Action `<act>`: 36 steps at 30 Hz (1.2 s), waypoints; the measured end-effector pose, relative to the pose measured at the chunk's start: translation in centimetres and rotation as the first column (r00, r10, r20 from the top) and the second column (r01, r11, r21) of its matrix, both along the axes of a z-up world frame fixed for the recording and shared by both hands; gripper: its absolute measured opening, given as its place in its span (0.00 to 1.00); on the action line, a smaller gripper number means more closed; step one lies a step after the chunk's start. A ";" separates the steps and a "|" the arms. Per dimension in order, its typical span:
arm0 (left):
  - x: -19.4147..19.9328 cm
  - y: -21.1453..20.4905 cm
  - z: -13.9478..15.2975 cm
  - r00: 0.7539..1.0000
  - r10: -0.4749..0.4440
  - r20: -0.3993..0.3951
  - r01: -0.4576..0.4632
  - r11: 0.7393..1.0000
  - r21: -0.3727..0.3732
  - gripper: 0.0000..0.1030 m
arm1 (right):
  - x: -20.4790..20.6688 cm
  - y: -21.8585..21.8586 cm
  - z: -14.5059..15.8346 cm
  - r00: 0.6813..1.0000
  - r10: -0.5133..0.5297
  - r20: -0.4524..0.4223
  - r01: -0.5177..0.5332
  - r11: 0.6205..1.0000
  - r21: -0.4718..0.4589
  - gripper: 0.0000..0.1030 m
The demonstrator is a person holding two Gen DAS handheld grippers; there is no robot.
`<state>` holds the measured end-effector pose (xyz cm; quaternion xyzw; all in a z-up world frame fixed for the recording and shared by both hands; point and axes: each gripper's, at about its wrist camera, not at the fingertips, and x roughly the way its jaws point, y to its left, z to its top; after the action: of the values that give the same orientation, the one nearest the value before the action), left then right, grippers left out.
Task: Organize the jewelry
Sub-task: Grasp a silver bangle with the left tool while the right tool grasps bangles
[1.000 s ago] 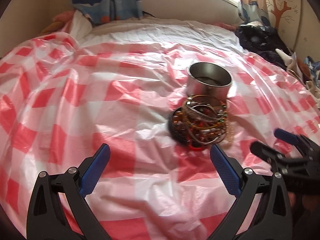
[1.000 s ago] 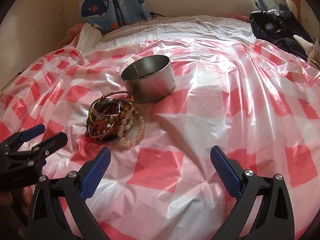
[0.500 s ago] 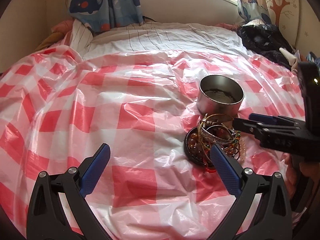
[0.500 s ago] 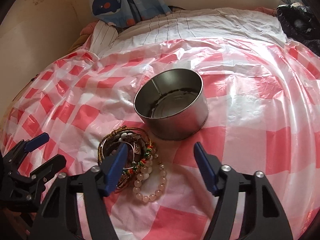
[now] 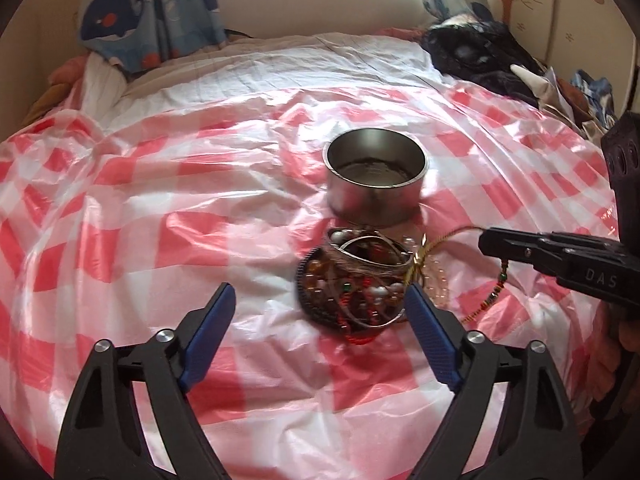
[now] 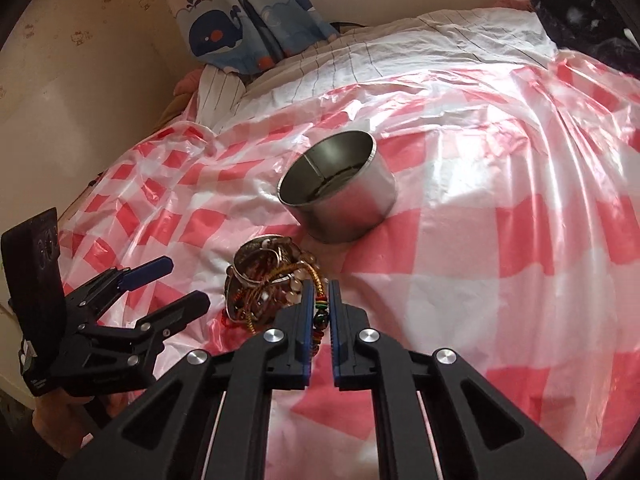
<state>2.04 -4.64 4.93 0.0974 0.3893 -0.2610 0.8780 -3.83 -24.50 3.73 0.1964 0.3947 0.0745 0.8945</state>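
Pinching a beaded bracelet (image 6: 320,312) between nearly closed right jaws, left jaws wide apart, holding nothing.

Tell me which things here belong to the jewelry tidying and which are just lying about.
Part of the job:
bracelet pile
beaded bracelet in the right gripper
metal tin
left gripper

Lying about:
whale curtain
dark clothes

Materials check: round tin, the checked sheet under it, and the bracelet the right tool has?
Round tin: bare metal, brushed shiny wall with reflections. Checked sheet: thin plastic film, glossy, crinkled, translucent. Bracelet held in the right tool: small coloured beads on golden cord or wire; glass or plastic unclear.
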 end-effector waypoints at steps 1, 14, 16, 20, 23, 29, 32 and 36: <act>0.1 -0.5 -0.1 1.000 -0.007 -0.002 0.007 1.000 0.006 0.76 | -0.4 -0.5 -0.3 1.000 -0.014 -0.007 0.014 1.000 0.011 0.08; 5.3 -3.5 -2.0 0.991 0.038 -0.128 -0.037 0.999 0.009 0.18 | 0.3 -0.3 -1.8 0.997 -0.025 -0.079 0.020 0.998 -0.055 0.15; 5.1 -3.5 -1.8 0.992 0.028 -0.121 -0.025 0.999 0.021 0.06 | 0.4 0.1 -2.1 0.995 -0.033 -0.089 0.024 0.995 -0.094 0.43; 4.6 -2.1 -0.1 0.989 0.000 -0.145 -0.009 0.998 -0.060 0.03 | 0.7 1.1 -2.9 0.993 -0.024 -0.116 0.003 0.985 -0.174 0.40; 4.1 -1.3 1.2 0.988 -0.024 -0.152 0.005 0.992 -0.122 0.03 | 0.8 1.2 -3.3 0.992 -0.003 -0.127 -0.018 0.986 -0.164 0.08; 3.1 -1.2 2.4 0.997 -0.002 -0.071 -0.002 0.998 -0.056 0.03 | -0.1 0.7 -1.7 0.999 -0.021 -0.037 0.016 0.990 -0.141 0.08; 3.0 -1.4 2.4 0.999 0.006 -0.050 -0.007 1.000 -0.022 0.03 | -0.8 0.4 -0.2 0.998 -0.034 0.046 0.040 0.990 -0.133 0.08; 2.8 -1.8 2.9 1.000 0.011 -0.006 -0.011 1.000 0.011 0.03 | -1.6 0.3 1.6 0.989 -0.048 0.136 0.067 0.989 -0.134 0.08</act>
<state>4.81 -6.43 7.84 0.0994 0.3942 -0.2542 0.8776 -5.45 -24.25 5.29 0.1401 0.3327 0.0341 0.9320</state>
